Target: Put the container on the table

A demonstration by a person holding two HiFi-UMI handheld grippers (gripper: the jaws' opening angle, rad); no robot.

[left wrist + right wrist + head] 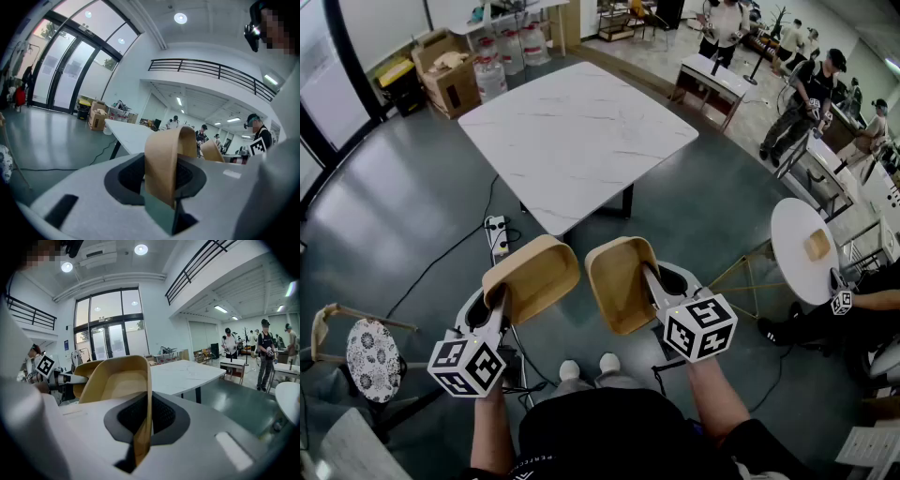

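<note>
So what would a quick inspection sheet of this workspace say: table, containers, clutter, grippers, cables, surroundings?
Surface: white marble-look table, ahead of the person.
Job's things: left container and right container, tan, both held in the air short of the table.
Clutter: nothing seen on the table.
Grippers: left gripper shut on left container's rim; right gripper shut on right container's wall.
Cables: corded power strip on the floor by the table.
Surroundings: cardboard boxes, water jugs, round side table, people at right.
</note>
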